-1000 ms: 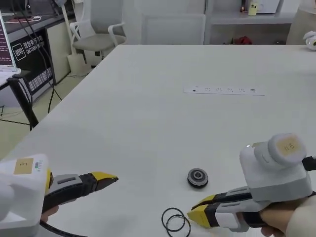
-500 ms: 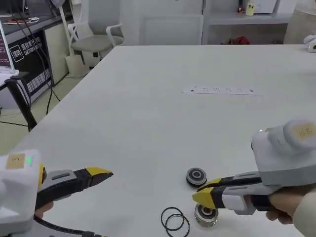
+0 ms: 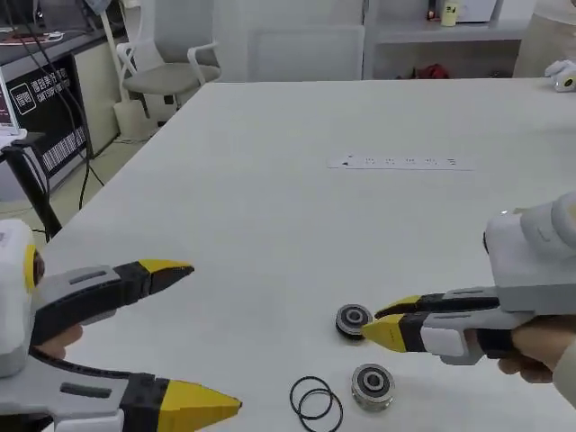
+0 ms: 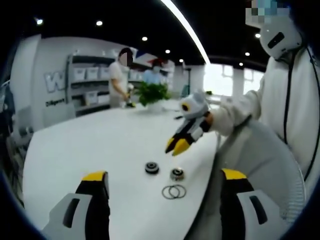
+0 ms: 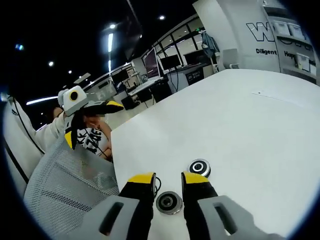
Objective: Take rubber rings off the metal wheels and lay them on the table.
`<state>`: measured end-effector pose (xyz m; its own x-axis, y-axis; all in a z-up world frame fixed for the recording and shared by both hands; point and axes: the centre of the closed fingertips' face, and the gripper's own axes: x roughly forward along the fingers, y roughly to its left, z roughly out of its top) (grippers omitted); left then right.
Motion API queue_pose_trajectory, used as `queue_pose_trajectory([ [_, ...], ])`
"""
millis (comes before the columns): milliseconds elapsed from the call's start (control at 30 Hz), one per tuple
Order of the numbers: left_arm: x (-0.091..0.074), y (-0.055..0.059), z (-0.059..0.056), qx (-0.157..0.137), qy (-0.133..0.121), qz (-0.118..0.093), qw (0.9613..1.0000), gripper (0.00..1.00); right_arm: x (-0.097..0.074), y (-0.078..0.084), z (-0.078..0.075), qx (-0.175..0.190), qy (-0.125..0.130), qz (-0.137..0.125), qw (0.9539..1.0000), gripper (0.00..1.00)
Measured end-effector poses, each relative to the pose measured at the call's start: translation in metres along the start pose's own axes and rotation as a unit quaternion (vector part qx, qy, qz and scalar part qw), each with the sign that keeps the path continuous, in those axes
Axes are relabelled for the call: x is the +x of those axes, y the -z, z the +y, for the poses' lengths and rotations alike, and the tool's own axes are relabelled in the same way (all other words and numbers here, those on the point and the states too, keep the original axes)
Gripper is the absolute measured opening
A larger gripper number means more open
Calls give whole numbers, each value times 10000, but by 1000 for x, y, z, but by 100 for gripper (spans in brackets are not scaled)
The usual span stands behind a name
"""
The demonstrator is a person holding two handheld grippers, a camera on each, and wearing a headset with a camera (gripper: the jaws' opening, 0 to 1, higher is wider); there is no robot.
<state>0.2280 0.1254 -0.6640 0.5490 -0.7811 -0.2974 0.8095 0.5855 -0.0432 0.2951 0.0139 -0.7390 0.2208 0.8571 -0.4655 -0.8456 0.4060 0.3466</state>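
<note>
Left tool (image 3: 212,337) spread wide, empty. Right tool (image 3: 385,322) narrowly parted, empty, tips beside wheel (image 3: 353,319) near bench (image 3: 270,180) front edge. Ring likely soft, stretchy, light: pinch outer rim, peel sideways.

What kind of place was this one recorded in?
Probably an office-style lab or workshop rather than a home: a big white worktable, a grey swivel office chair beside it, wall shelving stocked with white bins, and desks with computer monitors behind.

The left gripper (image 3: 202,337) is held with jaws spread wide, the right gripper (image 3: 376,324) with jaws narrowly apart.
</note>
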Motion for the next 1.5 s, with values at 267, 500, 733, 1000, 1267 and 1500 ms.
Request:
queue_pose_trajectory([
  [267,2,-19,0,340,54,38,9994,95,-10,-3,-12,-113,178,-82,9997,23],
  [500,10,-25,1,491,154,140,9986,95,-23,-10,-21,-275,295,-139,9991,26],
  [733,19,-44,8,779,253,141,9965,94,-43,-18,-26,-429,334,-235,9982,32],
  [1000,30,-64,17,1026,401,100,9939,93,-73,-46,-28,-724,409,-557,9950,33],
  [1267,46,-79,22,1235,536,53,9909,92,-100,-74,-30,-1044,485,-756,9905,33],
  [1500,72,-78,14,1383,1116,26,9841,86,-101,-95,-34,-1360,547,-813,9859,30],
])
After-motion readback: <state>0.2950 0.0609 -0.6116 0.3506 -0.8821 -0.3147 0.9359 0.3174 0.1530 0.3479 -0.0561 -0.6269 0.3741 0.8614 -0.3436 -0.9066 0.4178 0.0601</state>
